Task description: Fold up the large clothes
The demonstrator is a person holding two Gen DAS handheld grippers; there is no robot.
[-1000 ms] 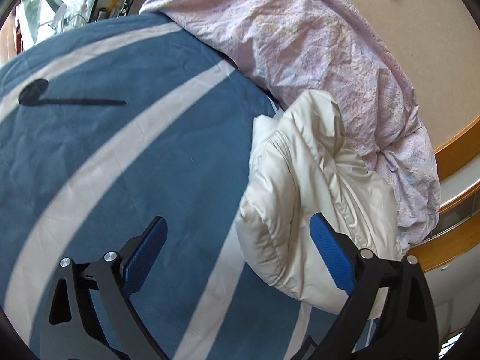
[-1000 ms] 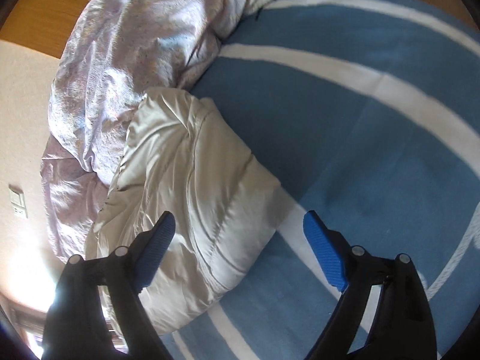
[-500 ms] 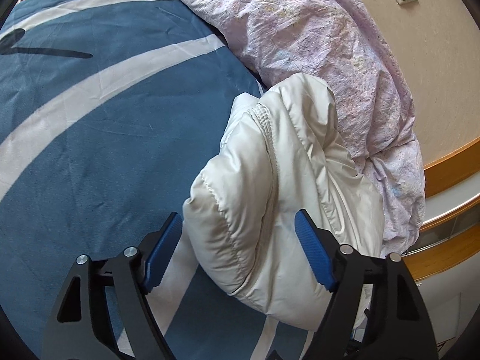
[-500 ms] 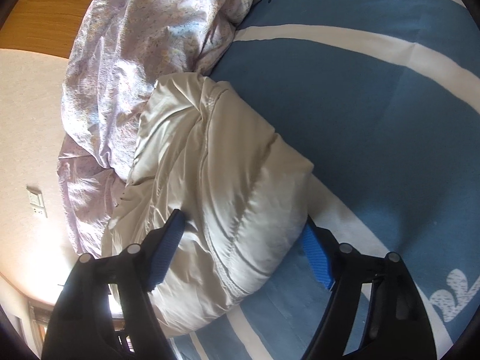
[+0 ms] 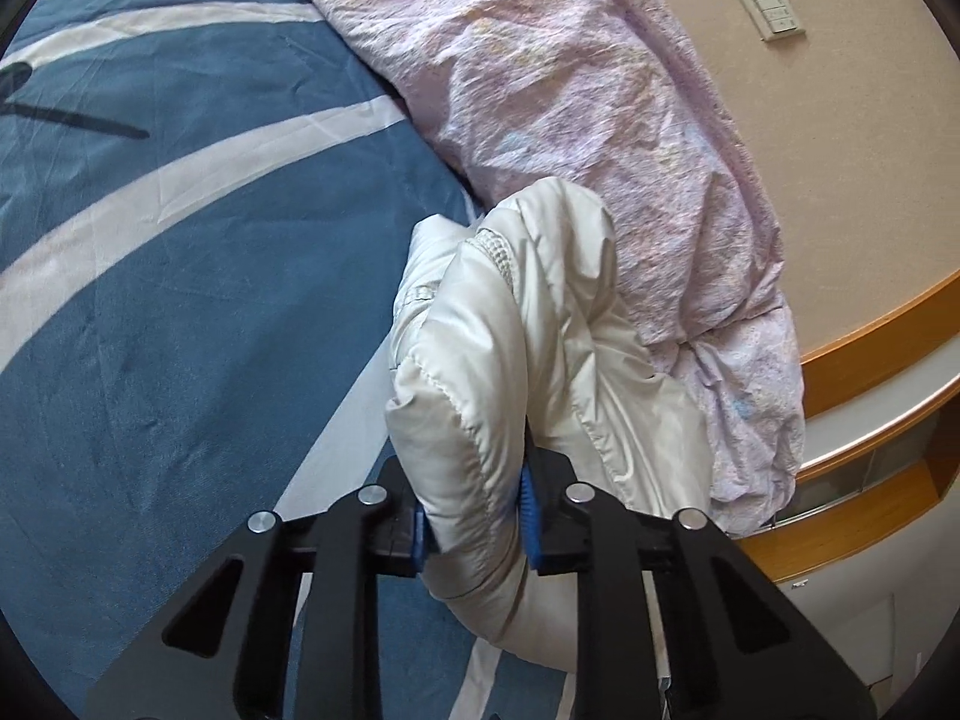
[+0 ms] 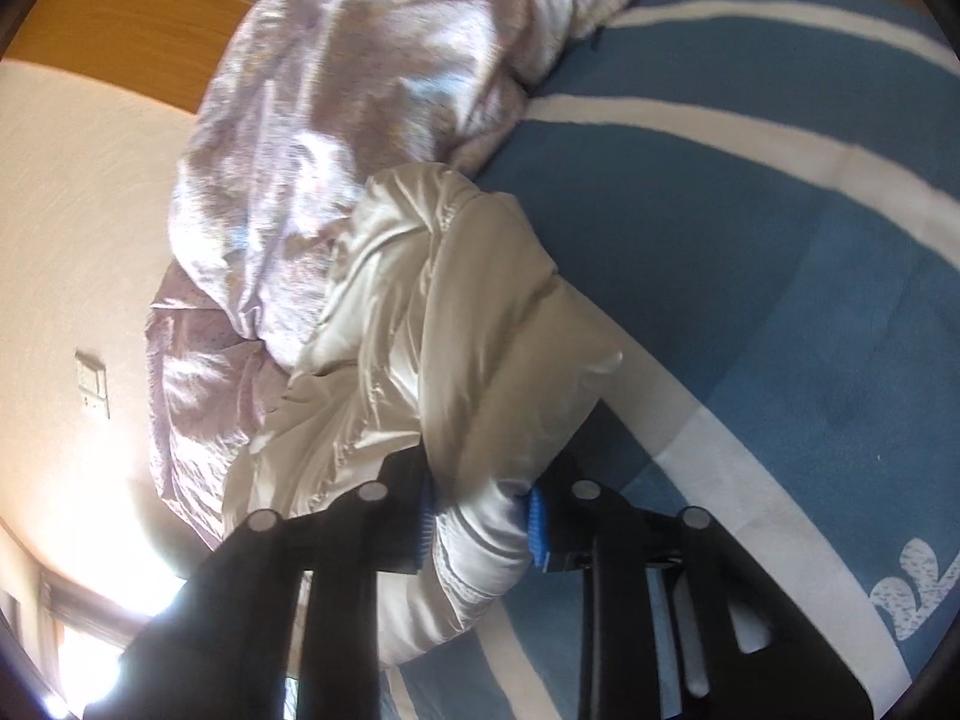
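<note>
A cream padded jacket (image 5: 528, 324) lies bunched on a blue bedsheet with white stripes (image 5: 180, 276), against a pink quilt. My left gripper (image 5: 474, 522) is closing, and its blue pads pinch a puffy fold of the jacket's near edge. Seen from the right wrist, the same jacket (image 6: 456, 324) runs from the quilt toward the camera. My right gripper (image 6: 480, 519) is closing too, its blue pads pressed on the jacket's hem. Each gripper shows only in its own view.
The crumpled pink quilt (image 5: 570, 108) (image 6: 336, 90) is heaped along the wall side of the bed. Behind it are a beige wall with a switch plate (image 5: 771, 6) and a wooden ledge (image 5: 870, 324). The blue sheet (image 6: 750, 252) spreads wide beside the jacket.
Both grippers went from wide open beside the jacket to closed on its near edge. The jacket's fabric is now squeezed and bunched between each pair of pads.
</note>
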